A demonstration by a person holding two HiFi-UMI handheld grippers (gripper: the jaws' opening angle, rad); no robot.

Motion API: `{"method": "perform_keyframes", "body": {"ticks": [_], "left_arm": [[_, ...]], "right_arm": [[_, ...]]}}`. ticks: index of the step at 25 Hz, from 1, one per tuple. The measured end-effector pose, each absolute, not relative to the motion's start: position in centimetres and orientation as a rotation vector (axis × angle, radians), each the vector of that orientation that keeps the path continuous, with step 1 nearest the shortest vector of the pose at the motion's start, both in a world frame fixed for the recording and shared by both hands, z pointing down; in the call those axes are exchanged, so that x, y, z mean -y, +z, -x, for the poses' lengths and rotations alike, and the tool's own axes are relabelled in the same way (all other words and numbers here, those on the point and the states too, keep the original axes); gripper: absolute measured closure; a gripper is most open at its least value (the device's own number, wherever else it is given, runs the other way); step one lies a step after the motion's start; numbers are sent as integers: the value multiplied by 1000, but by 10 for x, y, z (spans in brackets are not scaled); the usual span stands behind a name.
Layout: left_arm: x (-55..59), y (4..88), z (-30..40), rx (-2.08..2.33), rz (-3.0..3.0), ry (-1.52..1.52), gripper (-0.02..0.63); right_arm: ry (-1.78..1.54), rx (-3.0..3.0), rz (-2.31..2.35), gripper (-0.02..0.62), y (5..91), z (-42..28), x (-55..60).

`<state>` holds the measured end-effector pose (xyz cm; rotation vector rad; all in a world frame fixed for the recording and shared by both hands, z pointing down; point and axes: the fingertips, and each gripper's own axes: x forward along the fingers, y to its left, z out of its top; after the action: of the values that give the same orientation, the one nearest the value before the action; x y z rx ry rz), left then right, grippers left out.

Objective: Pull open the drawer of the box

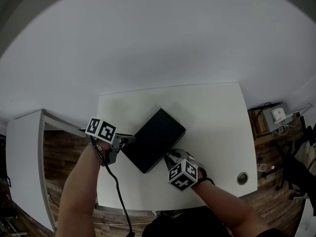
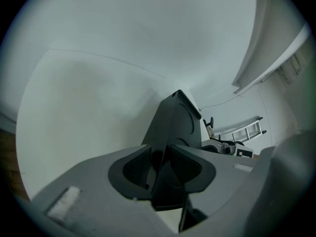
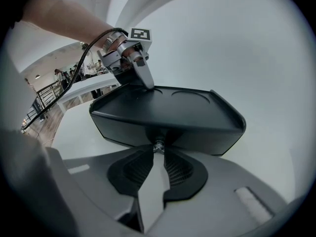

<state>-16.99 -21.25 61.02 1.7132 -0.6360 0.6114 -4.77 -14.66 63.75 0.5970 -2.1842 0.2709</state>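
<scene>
A flat black box [image 1: 154, 139] lies slantwise on the white table [image 1: 212, 112]. My left gripper [image 1: 127, 141] clamps the box's left end. In the left gripper view the box's edge [image 2: 175, 117] runs between the jaws of that gripper [image 2: 160, 169], with the pads against it. My right gripper [image 1: 170, 157] is at the box's near side. In the right gripper view its jaws [image 3: 157, 154] are pinched on a small metal knob [image 3: 157, 146] on the front of the box [image 3: 163, 115]. The left gripper [image 3: 147, 83] shows behind, one finger on the lid. The drawer front sits flush.
A round grommet [image 1: 242, 177] sits in the table near its front right corner. A white shelf [image 1: 24, 152] stands to the left over wood floor. A black cable [image 1: 118, 191] trails from the left gripper. Electronics [image 1: 276, 115] lie beyond the table's right edge.
</scene>
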Motion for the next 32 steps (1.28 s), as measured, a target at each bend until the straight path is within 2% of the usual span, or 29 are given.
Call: {"method": "perform_keyframes", "body": {"ticks": [32], "left_arm": [[215,612,171,653,-1683,556,476]], "right_arm": [[269,2165,-660,526,638,41,143]]}}
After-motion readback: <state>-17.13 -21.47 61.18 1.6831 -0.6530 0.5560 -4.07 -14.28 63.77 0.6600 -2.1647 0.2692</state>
